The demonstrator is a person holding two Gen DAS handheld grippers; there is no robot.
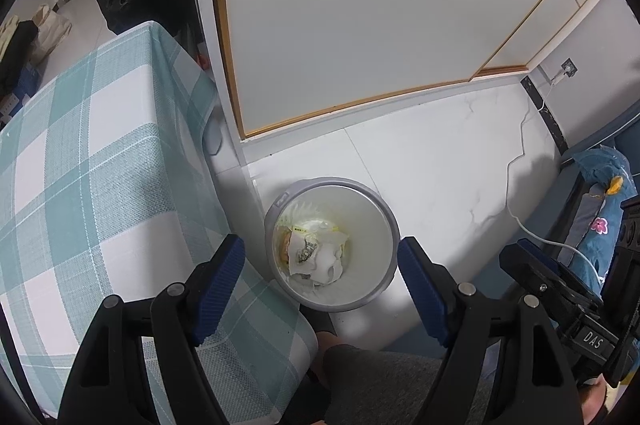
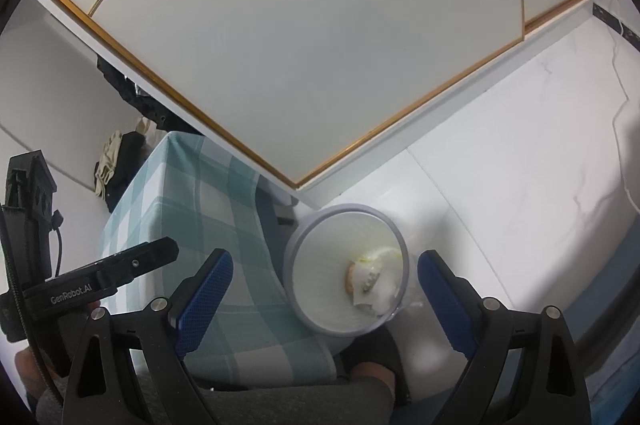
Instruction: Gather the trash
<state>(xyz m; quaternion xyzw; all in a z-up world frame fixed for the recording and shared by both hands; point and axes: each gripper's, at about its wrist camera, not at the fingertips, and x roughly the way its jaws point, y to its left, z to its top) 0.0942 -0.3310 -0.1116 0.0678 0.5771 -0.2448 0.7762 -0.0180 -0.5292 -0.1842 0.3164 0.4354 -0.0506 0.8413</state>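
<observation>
A round grey bin (image 1: 390, 221) with a white liner stands on the white floor beside the table. Crumpled paper and wrappers (image 1: 314, 253) lie at its bottom. My left gripper (image 1: 320, 261) hangs above the bin, open, with nothing between its blue pads. In the right wrist view the same bin (image 2: 310, 237) shows from another side, with the trash (image 2: 370, 281) inside. My right gripper (image 2: 324, 279) is also open and empty above it. Part of the right gripper shows at the right edge of the left wrist view, and the left one at the left edge of the right wrist view.
A table under a teal checked cloth (image 1: 92, 165) stands just left of the bin. A white cabinet with a gold-trimmed door (image 1: 360, 17) rises behind. A white cable (image 1: 516, 185) trails across the floor toward a wall socket. A person's grey-clad leg (image 1: 380, 381) is below the grippers.
</observation>
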